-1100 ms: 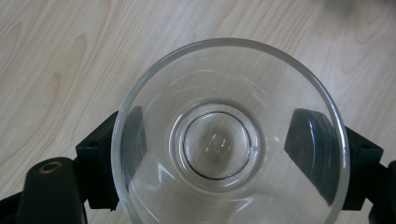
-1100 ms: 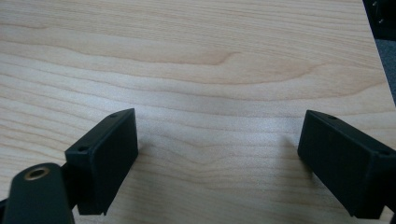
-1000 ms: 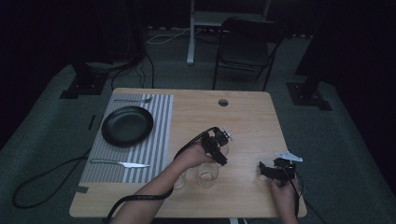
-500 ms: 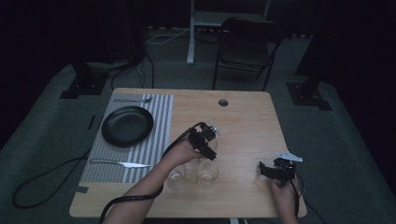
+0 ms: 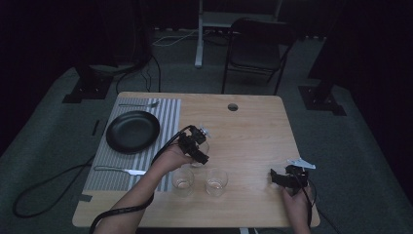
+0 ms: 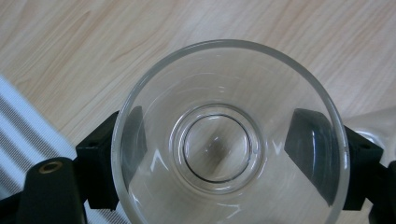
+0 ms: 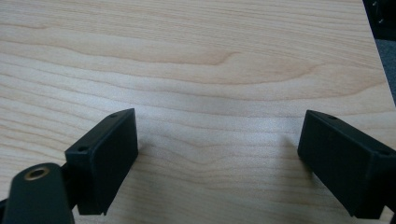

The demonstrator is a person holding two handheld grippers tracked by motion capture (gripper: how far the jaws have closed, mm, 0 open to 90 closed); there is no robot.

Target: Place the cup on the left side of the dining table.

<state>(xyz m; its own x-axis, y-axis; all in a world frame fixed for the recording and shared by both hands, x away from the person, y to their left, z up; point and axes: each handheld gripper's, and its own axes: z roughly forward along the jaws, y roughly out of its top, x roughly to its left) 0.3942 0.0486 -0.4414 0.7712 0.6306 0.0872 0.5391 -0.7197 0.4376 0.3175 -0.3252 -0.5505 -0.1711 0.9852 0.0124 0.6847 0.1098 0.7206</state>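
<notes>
My left gripper (image 5: 196, 147) hovers over the table (image 5: 253, 131) near the striped placemat's right edge, shut on a clear empty glass (image 5: 200, 145). In the left gripper view I look down into that glass (image 6: 217, 144), with the left gripper (image 6: 231, 154) pads pressed on its two sides. Two more clear glasses (image 5: 183, 181) (image 5: 216, 181) stand side by side near the front edge. At the front right my right gripper (image 5: 278, 177) rests low in a hand; in its own view the right gripper (image 7: 219, 158) is open over bare wood.
A black plate (image 5: 133, 130) lies on the striped placemat (image 5: 168, 117), with a fork (image 5: 139, 104) behind it and a knife (image 5: 119, 170) in front. The table has a round cable hole (image 5: 233, 107). A chair (image 5: 255, 53) stands beyond the far edge.
My left gripper has carried the glass leftward toward the placemat. With the arm out of the way, both standing glasses now show. The right gripper has stayed put.
</notes>
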